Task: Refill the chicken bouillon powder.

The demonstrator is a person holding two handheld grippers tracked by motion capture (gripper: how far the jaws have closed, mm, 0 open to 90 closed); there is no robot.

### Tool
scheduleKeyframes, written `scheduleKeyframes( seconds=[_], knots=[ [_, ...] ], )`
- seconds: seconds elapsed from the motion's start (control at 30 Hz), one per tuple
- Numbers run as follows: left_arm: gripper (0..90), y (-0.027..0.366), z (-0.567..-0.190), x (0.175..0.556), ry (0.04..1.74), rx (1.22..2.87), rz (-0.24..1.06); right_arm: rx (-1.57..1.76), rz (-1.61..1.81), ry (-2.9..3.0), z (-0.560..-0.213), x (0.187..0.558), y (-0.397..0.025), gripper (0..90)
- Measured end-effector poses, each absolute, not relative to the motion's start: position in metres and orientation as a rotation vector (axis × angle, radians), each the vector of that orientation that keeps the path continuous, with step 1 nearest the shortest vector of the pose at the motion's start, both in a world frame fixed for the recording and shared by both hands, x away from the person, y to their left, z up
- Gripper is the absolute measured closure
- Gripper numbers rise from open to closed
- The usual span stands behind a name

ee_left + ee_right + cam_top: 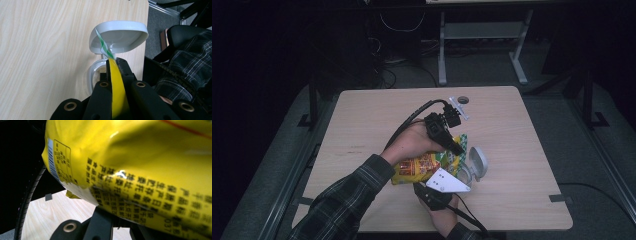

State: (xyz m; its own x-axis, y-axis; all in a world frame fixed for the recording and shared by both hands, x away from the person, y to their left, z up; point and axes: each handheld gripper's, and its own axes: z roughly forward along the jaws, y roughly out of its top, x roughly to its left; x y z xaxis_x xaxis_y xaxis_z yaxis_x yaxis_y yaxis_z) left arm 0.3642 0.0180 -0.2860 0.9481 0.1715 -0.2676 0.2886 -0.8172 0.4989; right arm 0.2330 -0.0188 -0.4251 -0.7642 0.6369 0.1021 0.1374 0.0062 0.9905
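I have the yellow snack bag [419, 167] lifted off the worktop [362, 125], a little below the centre of the high view, tilted with its green-striped end over the small grey container [464, 175] whose hinged lid [478, 161] stands open at centre right. In the left gripper view my left gripper [115, 65] has its fingers [122, 68] clenched on the bag's thin edge, the striped corner poking out just in front of the lid. My right gripper [437, 192], low in the frame under its grey plate, is beneath the bag; in its own view the printed back of the bag [150, 170] hangs right over the fingers, so I cannot tell whether they are closed on it or merely under it.

I judge this to be the pouring step: the bag's mouth is being brought to the container, which already seems to hold some pale grainy contents, though that is hard to make out. The next move calls for tipping the open end lower while keeping it inside the rim, slowly, so nothing spills onto the wood.

The worktop is pale wood grain, bare apart from a small clear piece and a dark round item [463, 100] toward the upper middle. The room around is dim, with grey flooring, cables and a light metal frame at the top.
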Motion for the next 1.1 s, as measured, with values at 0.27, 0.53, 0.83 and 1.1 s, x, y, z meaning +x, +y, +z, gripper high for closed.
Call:
scheduleKeyframes(
  seconds=[0.27,0.53,0.83,1.1],
  knots=[
    [89.9,0.018,-0.286,0.364,0.326,2.541,-0.279,0.794,1.810,1.916,-0.425,0.233,-0.019,90.0],
    [89.9,0.022,-0.287,0.364,0.339,2.527,-0.265,0.798,1.810,1.922,-0.426,0.234,-0.018,90.0],
    [89.9,0.027,-0.286,0.367,0.354,2.531,-0.256,0.796,1.821,1.933,-0.425,0.236,-0.014,90.0],
    [89.9,0.030,-0.283,0.370,0.370,2.526,-0.249,0.816,1.832,1.930,-0.422,0.240,-0.010,90.0]
  ],
)
